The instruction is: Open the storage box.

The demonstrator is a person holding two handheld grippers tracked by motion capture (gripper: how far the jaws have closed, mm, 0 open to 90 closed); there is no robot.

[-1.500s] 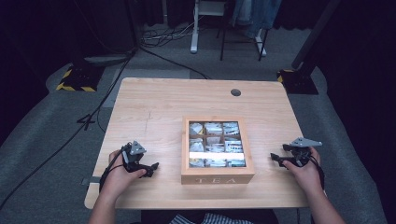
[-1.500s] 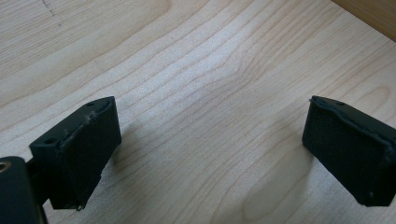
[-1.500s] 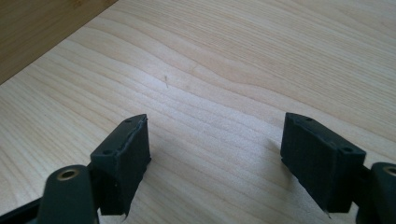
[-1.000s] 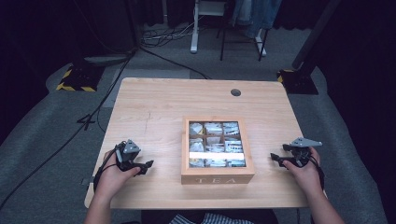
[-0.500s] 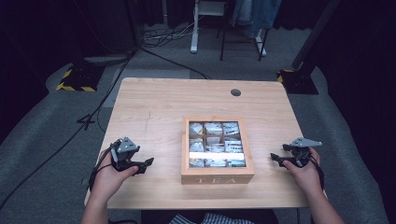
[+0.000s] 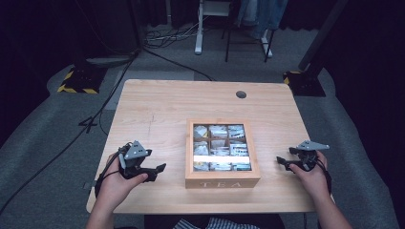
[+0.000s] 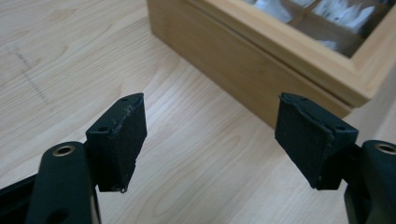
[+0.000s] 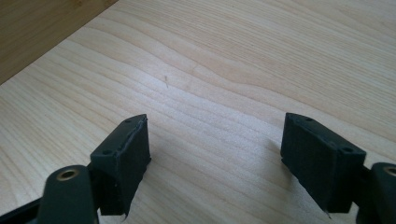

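Two grippers rest low over the pale wooden desk [image 6: 157, 109], one at each side of a wooden tea box [image 6: 222, 180], and I read the scene from left to right. At the left, my left gripper [image 6: 152, 171] is held by the person's left hand [image 6: 114, 183] near the front edge of the desk, pointing toward the box and standing apart from it; in the left gripper view its black fingers [image 7: 119, 140] are spread wide with nothing between them, and the near corner of the box rises just beyond them. At the centre, the box sits squarely on the desk with the word TEA on its front wall; its clear lid lies shut over a grid of compartments holding pale tea packets [image 6: 218, 131]. A round cable hole [image 6: 241, 94] marks the far edge of the desk. At the right, my right gripper [image 6: 282, 162] is held by the person's right hand [image 6: 313, 179], pointing toward the box's right side and clear of it; in the right gripper view its fingers [image 8: 122, 161] are likewise spread apart over bare wood, gripping nothing.
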